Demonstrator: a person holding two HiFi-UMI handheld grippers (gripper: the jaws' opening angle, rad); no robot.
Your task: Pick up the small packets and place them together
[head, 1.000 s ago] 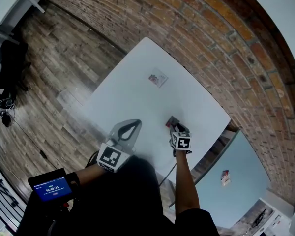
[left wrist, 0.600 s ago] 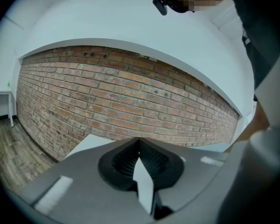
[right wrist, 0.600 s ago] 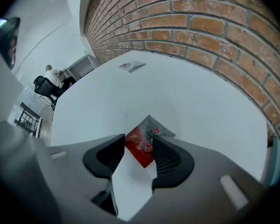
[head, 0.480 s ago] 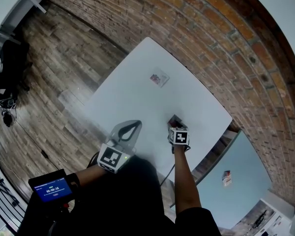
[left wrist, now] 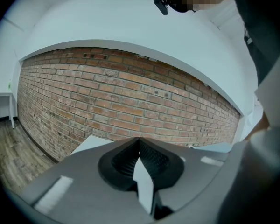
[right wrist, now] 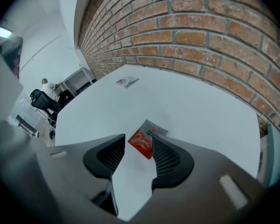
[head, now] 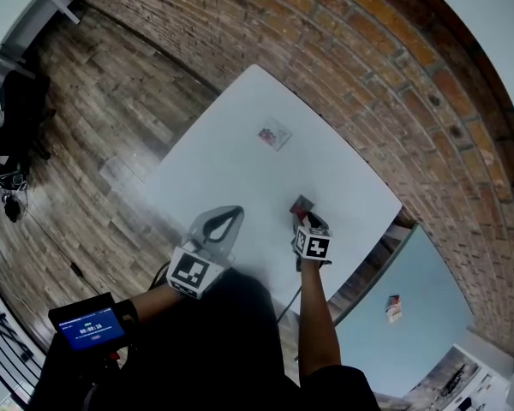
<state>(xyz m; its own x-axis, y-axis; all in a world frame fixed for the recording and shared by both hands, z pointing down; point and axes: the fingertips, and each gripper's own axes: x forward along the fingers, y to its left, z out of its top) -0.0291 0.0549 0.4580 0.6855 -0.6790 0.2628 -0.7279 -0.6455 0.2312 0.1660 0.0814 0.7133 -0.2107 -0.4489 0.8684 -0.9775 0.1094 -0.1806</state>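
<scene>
A red and grey small packet lies flat on the white table, also seen as a packet in the head view. My right gripper points steeply down over it. Its jaws are apart and have just been opening. The packet sits between the tips, with one edge behind the right finger and no pad pressing on it. A second, pale packet lies farther up the table; the same packet shows in the right gripper view. My left gripper hovers at the table's near side, shut and empty.
A brick wall runs along the table's far side and wooden floor lies to its left. A pale blue table at lower right carries another small packet. A seated person is far off.
The right gripper has shifted only slightly above the red packet. The left gripper and both packets stay where they were.
</scene>
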